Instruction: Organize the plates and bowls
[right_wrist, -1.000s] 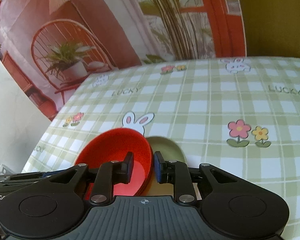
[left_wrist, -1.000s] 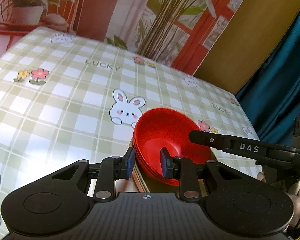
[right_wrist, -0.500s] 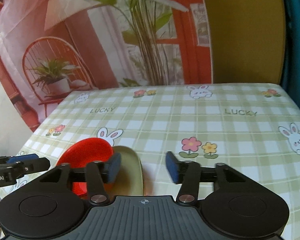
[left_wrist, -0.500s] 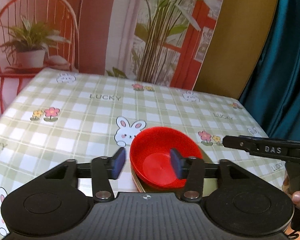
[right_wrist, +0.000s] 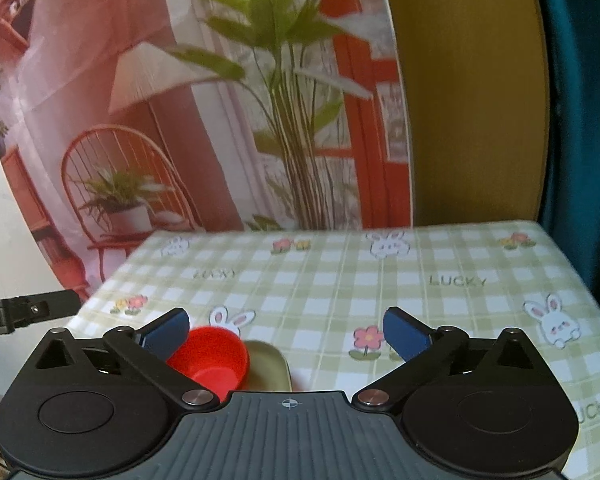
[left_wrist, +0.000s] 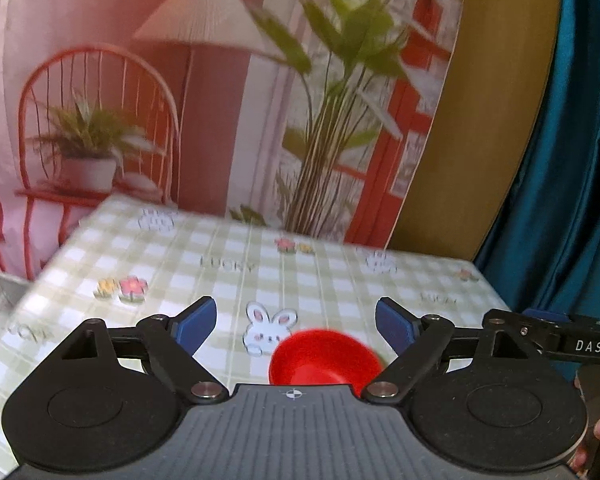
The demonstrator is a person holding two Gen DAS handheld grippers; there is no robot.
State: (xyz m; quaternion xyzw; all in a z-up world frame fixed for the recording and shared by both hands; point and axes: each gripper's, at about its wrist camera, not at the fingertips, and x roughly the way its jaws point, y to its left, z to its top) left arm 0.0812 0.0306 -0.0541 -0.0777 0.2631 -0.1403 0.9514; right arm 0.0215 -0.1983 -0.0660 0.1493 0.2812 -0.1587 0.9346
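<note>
- The left tongs (left_wrist: 296, 326) are opening, their blue pads spread wide with nothing pressed between them; the red bowl (left_wrist: 326, 358) only shows in the gap, lower down on the bench (left_wrist: 320, 276).
- The right tongs (right_wrist: 286, 330) are opening too, and grip nothing.
- In the right wrist view, the red bowl (right_wrist: 212, 356) sits on the near left part of the checked cloth, resting on or against a pale green plate (right_wrist: 270, 364); whether it is nested squarely cannot be told, since the tool body hides the near side.
- Judged from this, the stacking step looks finished: bowl and plate are gathered in one place and both tools are free.
- No other dish shows on the cloth, so the next move is likely a retreat, or a search for further pieces out of view.
- Room is generous: the far and right parts of the bench lie bare, well apart from the stack.
- The stack stands near the bench's near left side, so any nudge that way risks sliding it towards the edge.
- The two tools hang close beside each other; the right one's arm (left_wrist: 556, 338) juts in at the left view's right edge, so they need care parting.
</note>
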